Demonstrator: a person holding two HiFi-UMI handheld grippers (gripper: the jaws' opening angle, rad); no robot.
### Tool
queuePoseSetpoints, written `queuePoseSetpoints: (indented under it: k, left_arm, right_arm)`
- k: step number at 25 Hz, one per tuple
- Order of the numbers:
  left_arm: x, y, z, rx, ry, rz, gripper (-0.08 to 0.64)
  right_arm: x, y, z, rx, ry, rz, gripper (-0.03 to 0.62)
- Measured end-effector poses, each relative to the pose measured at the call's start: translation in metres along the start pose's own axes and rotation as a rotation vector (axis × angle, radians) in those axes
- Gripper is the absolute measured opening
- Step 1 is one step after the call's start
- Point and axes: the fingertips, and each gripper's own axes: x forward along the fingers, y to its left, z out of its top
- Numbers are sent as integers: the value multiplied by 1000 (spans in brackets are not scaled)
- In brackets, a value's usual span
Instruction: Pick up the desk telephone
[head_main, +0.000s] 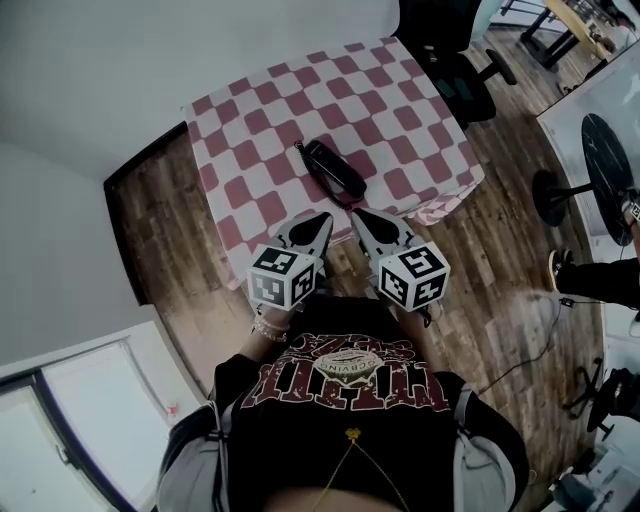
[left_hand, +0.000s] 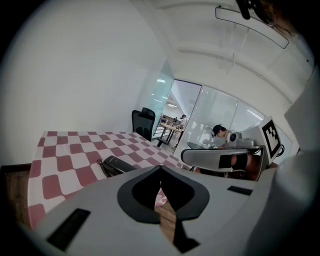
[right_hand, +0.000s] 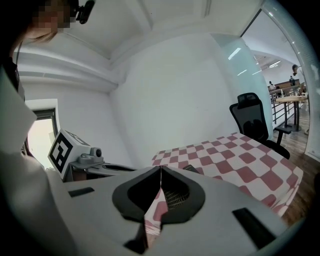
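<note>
The black desk telephone (head_main: 335, 170) lies slantwise on the red-and-white checked tablecloth (head_main: 260, 110), near the table's front edge. Both grippers hover side by side just short of that edge, pointing at the phone and apart from it. My left gripper (head_main: 325, 216) is shut with nothing in it, and so is my right gripper (head_main: 357, 213). In the left gripper view the phone (left_hand: 117, 164) sits left of the shut jaw tips (left_hand: 160, 168). The right gripper view shows a dark corner of the phone (right_hand: 193, 169) just past its shut tips (right_hand: 160, 167).
A black office chair (head_main: 455, 60) stands at the table's far right corner. Wooden floor (head_main: 160, 220) surrounds the table, with white walls to the left and behind. A round black stand (head_main: 608, 165) and another person's foot (head_main: 560, 268) are at the right.
</note>
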Motion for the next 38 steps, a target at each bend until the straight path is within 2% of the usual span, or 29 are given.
queuePoseSetpoints:
  k: [10,18,32,38]
  left_arm:
    - [10,40,9,15,40,-18,8]
    - [27,54,16,-25,38,15,8]
    - [72,72,40,-155,5,174,8]
    - [80,82,46,-190,-20,267,8]
  right_arm:
    - [43,-15,7,-5,21,-50,18]
    - [62,-30,10,-13,62,-15,18]
    - [108,-71,29,-89,189,205,18]
    - [121,-75,26,-123,247,312,18]
